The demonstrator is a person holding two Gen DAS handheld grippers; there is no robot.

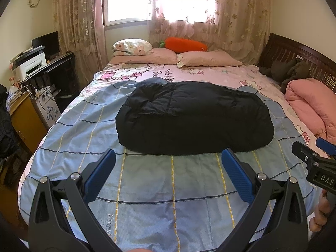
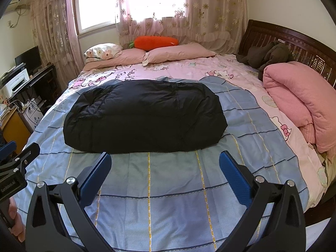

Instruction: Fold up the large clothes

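While both claws, left claw and right claw, gape wide, the folded black jacket lies near a pink quilt.

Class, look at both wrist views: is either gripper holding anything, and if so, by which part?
Nothing is held. The left gripper and right gripper are both open above the blue sheet, short of the black jacket.
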